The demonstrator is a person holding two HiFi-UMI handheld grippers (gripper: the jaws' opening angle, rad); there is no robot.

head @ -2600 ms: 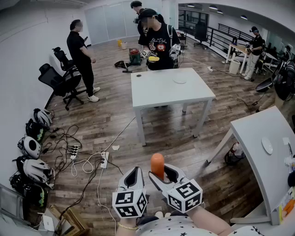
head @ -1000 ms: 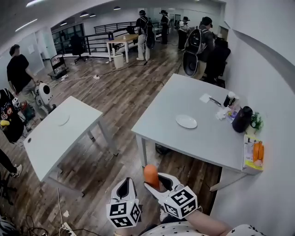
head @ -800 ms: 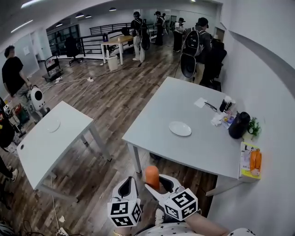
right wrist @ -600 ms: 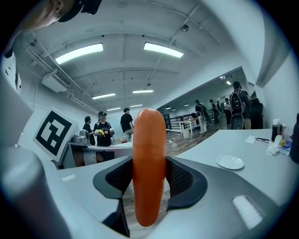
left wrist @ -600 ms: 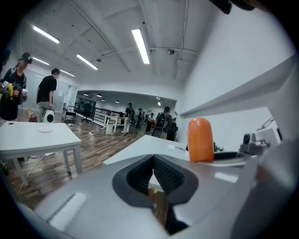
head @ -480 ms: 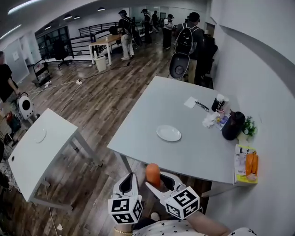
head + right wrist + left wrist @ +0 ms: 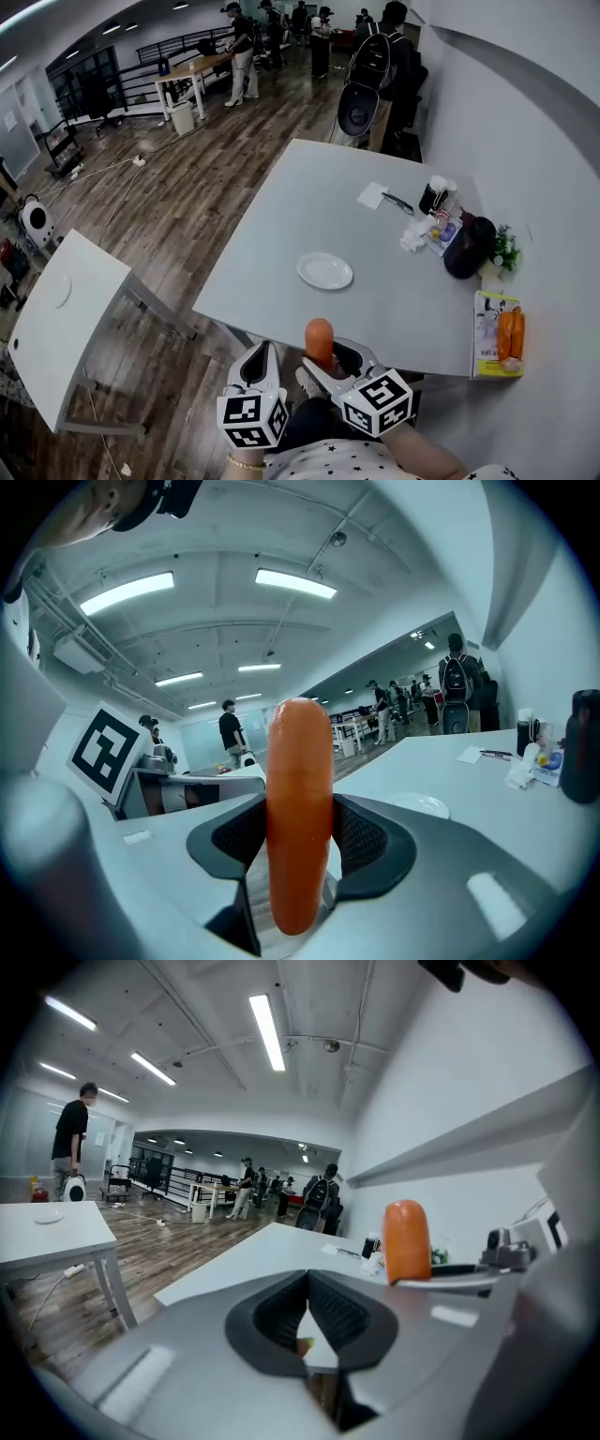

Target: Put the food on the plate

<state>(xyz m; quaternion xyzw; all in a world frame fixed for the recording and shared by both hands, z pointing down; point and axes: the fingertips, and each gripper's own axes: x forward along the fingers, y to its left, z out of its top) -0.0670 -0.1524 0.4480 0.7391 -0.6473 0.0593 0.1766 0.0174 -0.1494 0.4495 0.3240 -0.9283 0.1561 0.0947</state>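
Nearest, bottom of head view: person's star-print top [image 7: 342, 465], both grippers held out low in front, side by side.

Left gripper [image 7: 262, 351]: jaws were pinched together with nothing between them; the left gripper view showed the pads meeting.

Right gripper [image 7: 324, 360]: jaws were clamped on the sausage [image 7: 320, 338], pads pressing both sides of its lower half. Sausage was orange and upright, its rounded top well above the jaws.

Sausage location: in the air at the near edge of the grey table [image 7: 281, 211], not on the plate [image 7: 324, 271]. Plate was white and round, further in on the table, apart from the sausage.

Near right corner of the table, by the wall: a box [image 7: 497, 334] showing orange items; printed or real, could not tell.

Further along the wall side was a clutter group:
- black jug [image 7: 466, 248]
- small green plant [image 7: 505, 251] just beside the jug
- white tissue-like wad [image 7: 412, 242]
- white-topped container [image 7: 436, 192]
- pen [image 7: 397, 202] next to a white note [image 7: 372, 195]

Left of the table: wood floor [image 7: 187, 197], then a second white table [image 7: 52, 328] with another small plate [image 7: 62, 291] on it.

Far back: several people [image 7: 242, 42] stood around a desk [image 7: 192, 67]. One person with a backpack [image 7: 375, 56] stood past the grey table's far end.
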